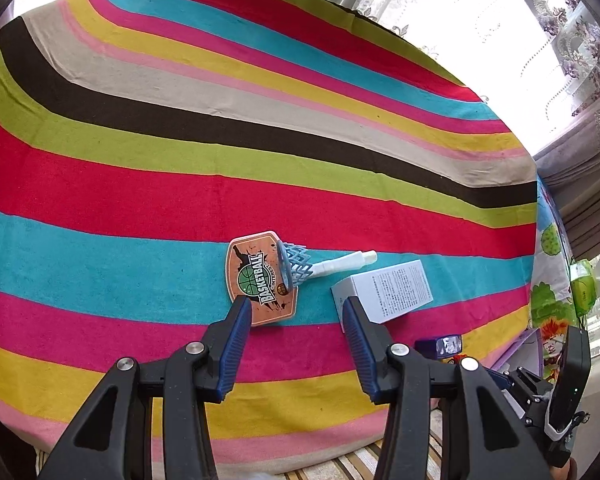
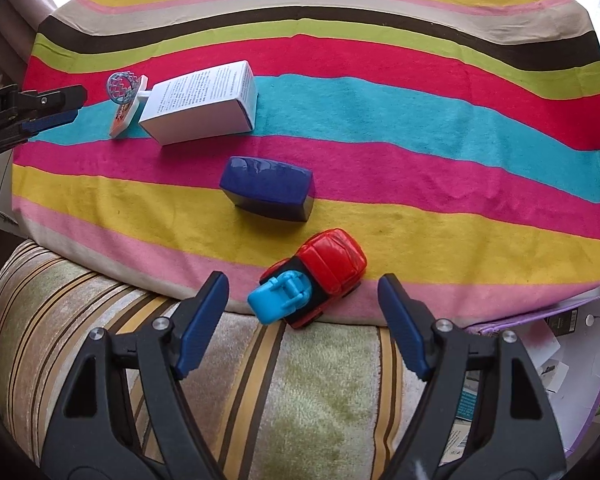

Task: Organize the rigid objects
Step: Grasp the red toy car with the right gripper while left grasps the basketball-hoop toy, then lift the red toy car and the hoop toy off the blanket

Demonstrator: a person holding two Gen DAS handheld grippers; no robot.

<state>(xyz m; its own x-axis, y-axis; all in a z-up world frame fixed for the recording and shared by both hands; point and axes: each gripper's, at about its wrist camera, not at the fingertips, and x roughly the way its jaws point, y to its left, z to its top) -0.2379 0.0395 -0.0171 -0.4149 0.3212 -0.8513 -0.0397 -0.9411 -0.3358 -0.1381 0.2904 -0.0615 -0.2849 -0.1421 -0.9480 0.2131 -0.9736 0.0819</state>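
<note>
Clearly nothing is held yet: both grippers hang over the striped cloth with their jaws apart and empty. The left gripper is over the toy hoop, which lies flat on the teal stripe toward the cloth's near edge, its backboard face up, the blue net standing off it and a white post pointing toward the white box just beside it. The right gripper frames the toy car, a red body with a blue piece on its front, which sits on the pink stripe at the near edge, its front overhanging onto the cushion below. A dark blue block lies on the yellow stripe between car and box. By my reckoning all four are light, hard plastic or card and will not give under the pads. The car looks glossy and has wheels, so it may roll or slip; its red flanks seem the surest hold, not the blue piece. The hoop is thin and flat against soft cloth, hard to get under; the post or the rim offers something raised, though the net looks delicate. The box should take a grip across its narrow sides, gently, since card can dent.
</note>
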